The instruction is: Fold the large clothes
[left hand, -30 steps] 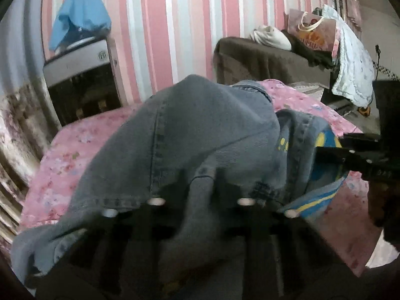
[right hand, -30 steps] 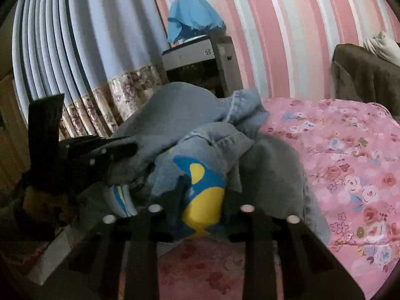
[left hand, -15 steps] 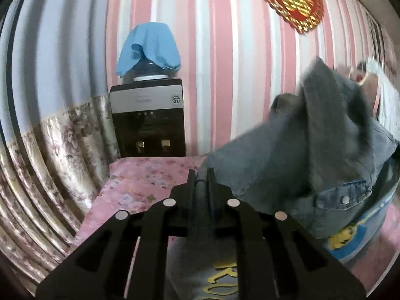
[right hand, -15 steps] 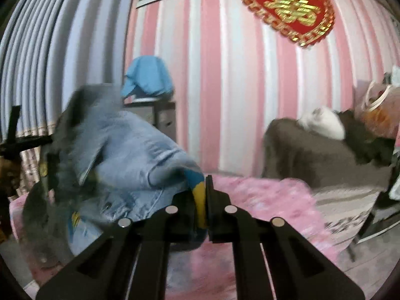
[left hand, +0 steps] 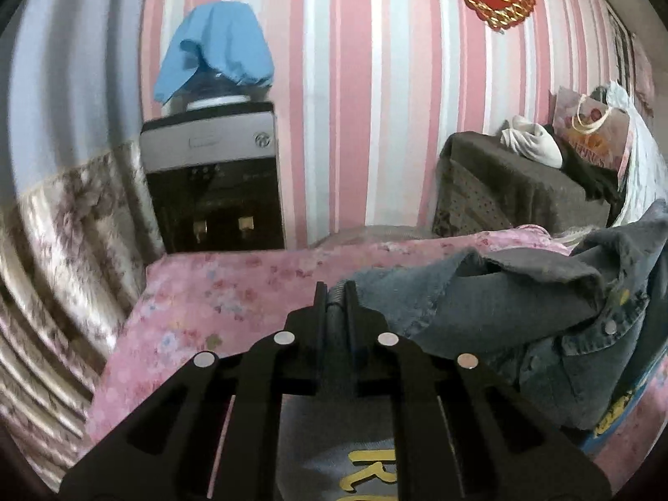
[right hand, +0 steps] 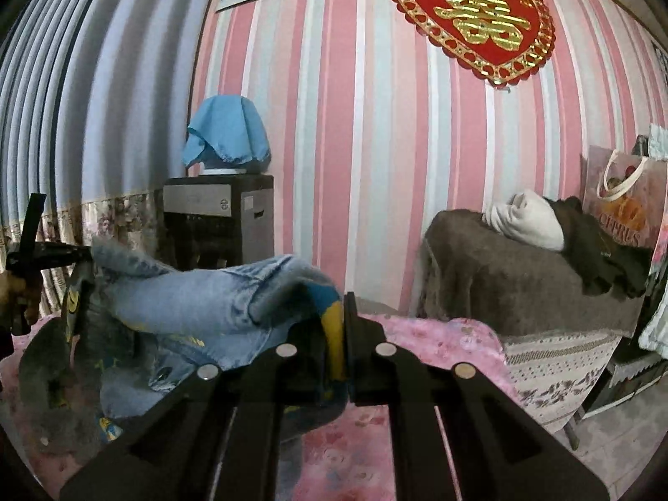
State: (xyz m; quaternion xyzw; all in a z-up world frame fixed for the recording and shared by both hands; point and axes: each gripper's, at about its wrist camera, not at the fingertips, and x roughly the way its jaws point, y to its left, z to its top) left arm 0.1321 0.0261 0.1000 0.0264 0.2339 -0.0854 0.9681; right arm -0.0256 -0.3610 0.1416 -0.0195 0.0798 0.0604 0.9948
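- Since a second ago both cameras have swung up from a close heap of cloth to the striped wall; half a second ago the denim jacket [left hand: 522,292] flapped high at the right of the left wrist view, and it now sags lower, spread between the two grippers above the pink floral bed cover [left hand: 217,292].
- Left gripper [left hand: 335,292]: jaws drawn narrow, pinching a grey fold of the jacket between the fingertips; cloth with yellow lettering lies under the fingers near the camera; the bulk of the jacket, with its metal snap buttons, hangs to the right.
- Right gripper [right hand: 343,325]: jaws likewise narrow, clamped on a blue and yellow part of the jacket [right hand: 200,304]; the pale denim runs off to the left, toward the other gripper [right hand: 62,250], which shows at the far left edge with the cloth at its tip.
- Far left against the wall stands a water dispenser [left hand: 213,179] with a blue cloth [left hand: 217,46] draped over its top; beside it, further left, hangs a curtain [left hand: 62,225] with a floral hem.
- Far right, a brown-covered seat [right hand: 522,267] carries a white bundle [right hand: 526,221] and a printed gift bag [right hand: 626,200]; a red and gold heart ornament [right hand: 476,16] hangs on the wall above.
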